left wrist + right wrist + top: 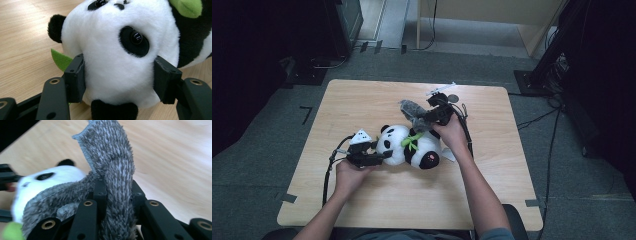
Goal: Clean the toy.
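Observation:
A black-and-white panda plush [409, 146] with green leaves lies on the wooden table [362, 102], near the middle. My left gripper [382, 156] is shut on the panda's white head [117, 62], with a pad pressed into each side. My right gripper [424, 120] is shut on a fuzzy grey cloth [412, 112] just above the panda's body. In the right gripper view the grey cloth [112, 170] stands up between the jaws and drapes down toward the panda's face [47, 181].
A white tag [448, 155] lies by the panda's right side. Cables [329, 175] trail from both grippers over the table. Dark stands and equipment [557, 55] ring the table on a grey carpet.

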The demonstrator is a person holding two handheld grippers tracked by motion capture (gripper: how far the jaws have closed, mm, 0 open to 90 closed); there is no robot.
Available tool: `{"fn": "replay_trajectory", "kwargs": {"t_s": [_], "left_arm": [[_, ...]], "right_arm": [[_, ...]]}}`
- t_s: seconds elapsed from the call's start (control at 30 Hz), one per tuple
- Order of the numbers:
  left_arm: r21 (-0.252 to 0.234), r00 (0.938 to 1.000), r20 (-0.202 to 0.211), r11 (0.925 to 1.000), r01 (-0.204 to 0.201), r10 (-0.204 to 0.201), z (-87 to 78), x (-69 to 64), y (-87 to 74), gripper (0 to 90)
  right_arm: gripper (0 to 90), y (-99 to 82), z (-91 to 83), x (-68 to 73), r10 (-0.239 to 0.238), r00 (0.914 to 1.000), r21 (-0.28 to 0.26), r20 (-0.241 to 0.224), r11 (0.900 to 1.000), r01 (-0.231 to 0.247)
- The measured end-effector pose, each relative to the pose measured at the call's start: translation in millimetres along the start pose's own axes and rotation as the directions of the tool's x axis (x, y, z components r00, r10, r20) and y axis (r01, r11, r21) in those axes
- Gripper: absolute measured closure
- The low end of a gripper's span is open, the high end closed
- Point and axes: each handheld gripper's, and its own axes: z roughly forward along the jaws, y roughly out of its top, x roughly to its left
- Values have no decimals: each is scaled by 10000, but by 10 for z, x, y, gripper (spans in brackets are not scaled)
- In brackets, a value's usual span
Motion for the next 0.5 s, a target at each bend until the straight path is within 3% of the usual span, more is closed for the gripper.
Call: {"fn": "replay_trajectory", "kwargs": {"t_s": [0.07, 0.13, 0.3, 0.5], "left_arm": [[-9, 10000, 40, 10000, -19, 19, -1, 7, -2, 370], [-34, 10000, 65, 10000, -51, 51, -2, 10, -6, 368], [-33, 9999, 94, 10000, -56, 57, -2, 14, -3, 367], [-75, 9999, 119, 10000, -24, 25, -2, 22, -2, 361]], "right_arm": [[756, -13, -65, -56, -10, 9988, -79, 499, 10000, 14], [758, -30, -149, -115, 94, 9976, -228, 686, 9997, -79], [759, -63, -398, -216, 499, 9966, -1119, 662, 9928, -423], [754, -78, -689, -186, 521, 9980, -1960, 350, 9796, -443]]}}
